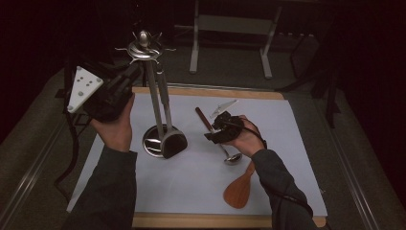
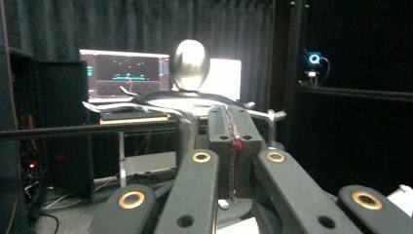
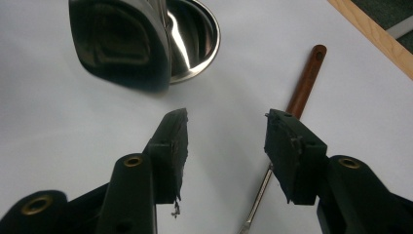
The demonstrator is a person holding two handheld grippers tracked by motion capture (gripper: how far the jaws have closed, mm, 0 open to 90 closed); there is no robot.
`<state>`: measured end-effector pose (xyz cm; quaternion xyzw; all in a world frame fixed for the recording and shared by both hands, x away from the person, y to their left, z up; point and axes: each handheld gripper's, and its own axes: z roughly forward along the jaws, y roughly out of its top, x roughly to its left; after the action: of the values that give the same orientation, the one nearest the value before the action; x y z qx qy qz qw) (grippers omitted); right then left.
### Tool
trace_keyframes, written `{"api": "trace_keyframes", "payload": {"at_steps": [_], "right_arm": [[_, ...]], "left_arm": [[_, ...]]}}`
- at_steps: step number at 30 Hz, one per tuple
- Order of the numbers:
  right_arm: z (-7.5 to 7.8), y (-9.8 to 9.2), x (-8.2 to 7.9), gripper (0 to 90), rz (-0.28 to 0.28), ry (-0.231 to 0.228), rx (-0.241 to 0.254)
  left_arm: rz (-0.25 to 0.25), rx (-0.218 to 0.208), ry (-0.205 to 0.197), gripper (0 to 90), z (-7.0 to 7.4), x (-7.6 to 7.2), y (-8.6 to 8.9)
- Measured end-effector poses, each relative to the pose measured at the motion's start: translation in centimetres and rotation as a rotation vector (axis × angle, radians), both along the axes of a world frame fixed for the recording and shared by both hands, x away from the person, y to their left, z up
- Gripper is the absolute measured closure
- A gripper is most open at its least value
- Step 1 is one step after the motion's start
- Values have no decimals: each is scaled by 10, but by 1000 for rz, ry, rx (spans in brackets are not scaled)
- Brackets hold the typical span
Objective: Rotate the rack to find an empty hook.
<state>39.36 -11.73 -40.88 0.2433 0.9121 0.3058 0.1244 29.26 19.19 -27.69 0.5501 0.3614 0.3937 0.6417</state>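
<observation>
The main thing here is a shiny metal utensil stand (image 1: pixel 152 91) — round dished base, tall thin post, a ring of hooks up top capped with an egg-shaped knob (image 2: pixel 190 64). One black spatula (image 1: pixel 168 129) hangs from it, its head down against the base. Counting the rest: one stand, one hung spatula, one small metal ladle (image 1: pixel 225 146) with a reddish-brown handle lying flat, and one wooden rice paddle (image 1: pixel 241 187) flat on the white sheet (image 1: pixel 287 143). The left gripper (image 1: pixel 131 74) is up high, right beside the hook ring, with its jaws pressed together; in the left gripper view the knob sits just beyond the closed tips, though whether anything is pinched between them is hard to tell. The right gripper (image 3: pixel 226 131) sits low over the sheet with its jaws spread wide and nothing between the pads — the ladle's handle lies just beyond and under its right-hand jaw in its own view, and the stand's base and spatula head are ahead and to the left. The paddle lies behind that gripper, near the person's forearm.
</observation>
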Motion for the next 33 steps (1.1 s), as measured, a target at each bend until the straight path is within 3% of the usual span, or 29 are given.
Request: {"api": "trace_keyframes", "payload": {"at_steps": [10,16,25,33], "right_arm": [[0,-3,-1,501,-9,-1,9],[-1,-6,-1,500,-11,-1,9],[-1,-5,0,501,-13,5,7],[-1,-5,1,501,-12,4,5]], "left_arm": [[35,-11,2,900,2,3,7],[68,-43,2,900,3,6,18],[94,-72,43,900,6,22,34],[102,-68,72,900,10,35,39]]}}
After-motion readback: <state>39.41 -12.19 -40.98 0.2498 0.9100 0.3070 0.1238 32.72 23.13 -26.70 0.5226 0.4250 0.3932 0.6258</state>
